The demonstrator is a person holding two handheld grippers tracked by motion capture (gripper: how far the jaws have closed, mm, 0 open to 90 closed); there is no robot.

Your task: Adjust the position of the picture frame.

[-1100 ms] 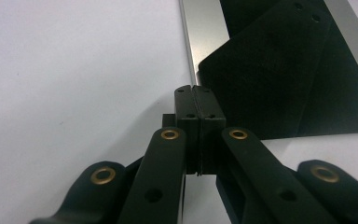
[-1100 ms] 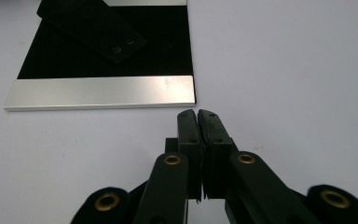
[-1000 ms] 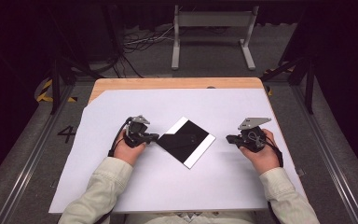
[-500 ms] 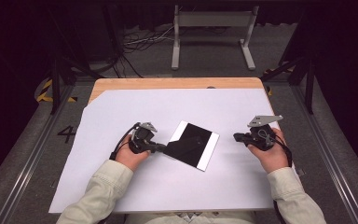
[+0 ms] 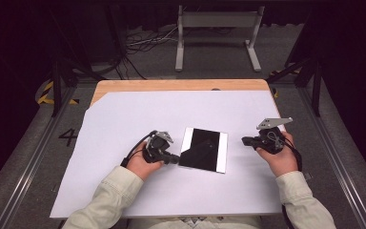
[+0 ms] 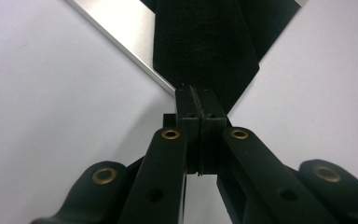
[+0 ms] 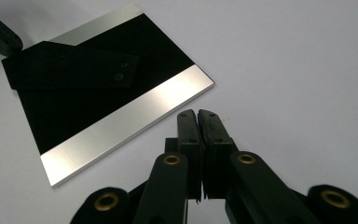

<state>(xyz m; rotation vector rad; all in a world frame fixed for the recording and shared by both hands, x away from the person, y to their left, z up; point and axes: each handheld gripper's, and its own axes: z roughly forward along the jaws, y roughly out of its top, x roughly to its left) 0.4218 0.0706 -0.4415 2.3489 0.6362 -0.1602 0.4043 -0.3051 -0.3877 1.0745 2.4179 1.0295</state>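
Black plate (image 5: 203,149) swung squarer — left gripper (image 5: 171,158) clamping its flap, right gripper (image 5: 244,140) closed, empty, farther right.

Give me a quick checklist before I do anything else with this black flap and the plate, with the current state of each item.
1. Left gripper shut on the black flap: ok, jaws pressed together at its corner.
2. Right gripper free: ok, jaws shut on nothing, apart from the plate.
3. Plate flat on the white sheet: ok in the high view, with bare sheet on all sides.
4. Flap lying over the plate: ok, it covers part of the dark middle; whether it is attached, cannot tell.
5. Grip depth on the flap: cannot tell, the jaws hide the pinched edge.
6. Right hand off the plate: ok.
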